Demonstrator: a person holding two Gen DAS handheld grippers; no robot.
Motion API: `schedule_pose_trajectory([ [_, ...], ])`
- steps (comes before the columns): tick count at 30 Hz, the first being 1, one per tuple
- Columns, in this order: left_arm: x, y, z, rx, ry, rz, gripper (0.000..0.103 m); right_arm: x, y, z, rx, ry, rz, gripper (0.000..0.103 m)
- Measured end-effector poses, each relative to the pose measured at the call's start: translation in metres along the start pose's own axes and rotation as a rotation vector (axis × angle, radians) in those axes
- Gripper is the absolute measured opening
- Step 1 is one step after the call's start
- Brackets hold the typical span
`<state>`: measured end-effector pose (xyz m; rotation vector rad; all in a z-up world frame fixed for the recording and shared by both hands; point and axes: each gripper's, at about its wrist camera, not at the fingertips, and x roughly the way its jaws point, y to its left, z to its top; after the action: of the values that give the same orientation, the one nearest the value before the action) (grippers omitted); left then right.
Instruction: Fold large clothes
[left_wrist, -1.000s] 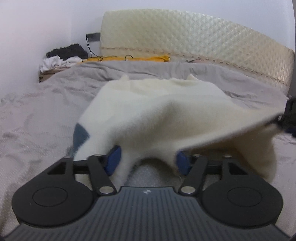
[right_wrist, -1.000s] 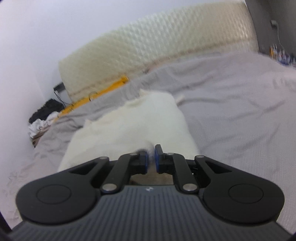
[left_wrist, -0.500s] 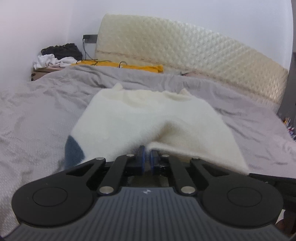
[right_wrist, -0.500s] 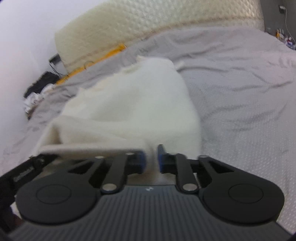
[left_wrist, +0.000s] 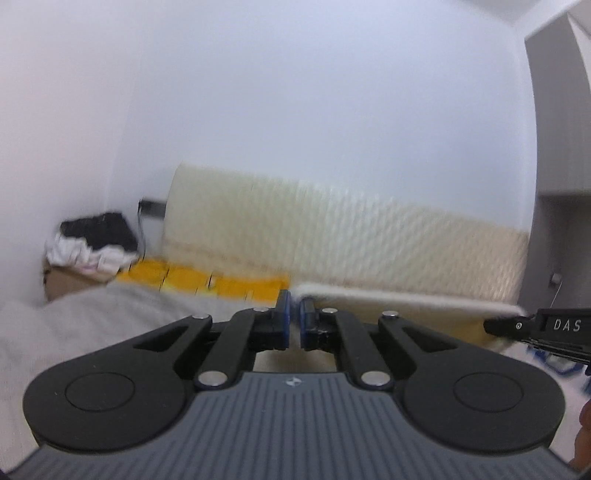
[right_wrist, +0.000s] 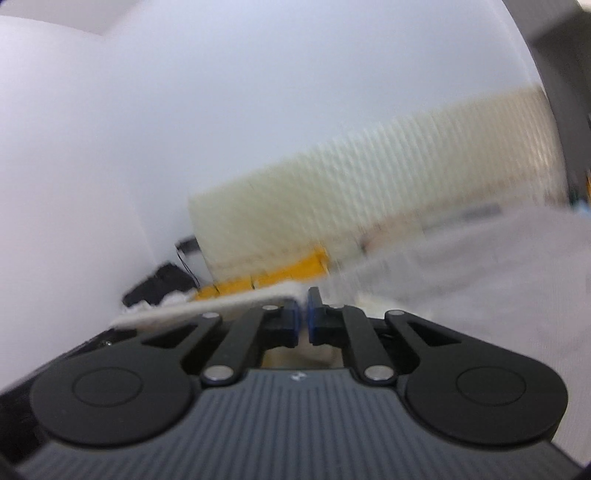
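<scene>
The cream garment (left_wrist: 406, 300) shows only as a taut edge. It runs from my left gripper (left_wrist: 294, 314) rightward to the right gripper's tip (left_wrist: 517, 325). The left jaws are shut on that edge. In the right wrist view the same cream edge (right_wrist: 207, 308) runs leftward from my right gripper (right_wrist: 303, 317), whose jaws are shut on it. Both grippers are raised high above the grey bed (left_wrist: 110, 314), and the rest of the garment hangs below them, out of sight. Both views are motion-blurred.
A cream quilted headboard (left_wrist: 351, 240) stands against the white wall. A yellow item (left_wrist: 207, 282) lies at its foot. A cardboard box with black and white clothes (left_wrist: 88, 240) sits at the far left. A grey wardrobe (left_wrist: 561, 110) stands on the right.
Both grippers have lifted and tilted up with the garment's edge stretched between them. The garment body has dropped out of view. The left gripper shut on the cloth one second ago.
</scene>
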<state>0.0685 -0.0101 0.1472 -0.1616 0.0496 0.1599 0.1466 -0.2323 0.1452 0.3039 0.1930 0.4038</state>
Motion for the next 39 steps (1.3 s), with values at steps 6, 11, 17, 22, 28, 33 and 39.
schedule_pose_trajectory([
  [6, -0.031, 0.001, 0.111, 0.006, -0.143, -0.047, 0.005, -0.031, 0.048, 0.092, -0.122, -0.123, 0.038, 0.006],
  [11, -0.063, -0.001, 0.191, 0.027, -0.232, -0.088, 0.005, -0.068, 0.084, 0.163, -0.159, -0.203, 0.083, 0.006],
  [17, -0.104, -0.013, 0.28, 0.059, -0.332, -0.164, 0.005, -0.112, 0.123, 0.235, -0.287, -0.339, 0.069, 0.006],
  [22, -0.077, -0.022, 0.307, 0.056, -0.275, -0.228, 0.005, -0.088, 0.106, 0.264, -0.247, -0.33, 0.052, 0.006],
  [28, 0.058, -0.028, 0.253, 0.02, -0.069, -0.208, 0.005, 0.034, 0.038, 0.23, -0.181, -0.147, -0.029, 0.006],
  [33, 0.208, -0.027, 0.15, -0.018, 0.092, -0.197, 0.005, 0.172, -0.046, 0.161, -0.158, -0.018, -0.111, 0.007],
  [39, 0.392, -0.032, -0.01, 0.009, 0.287, -0.149, 0.005, 0.342, -0.147, 0.052, -0.137, 0.13, -0.2, 0.007],
])
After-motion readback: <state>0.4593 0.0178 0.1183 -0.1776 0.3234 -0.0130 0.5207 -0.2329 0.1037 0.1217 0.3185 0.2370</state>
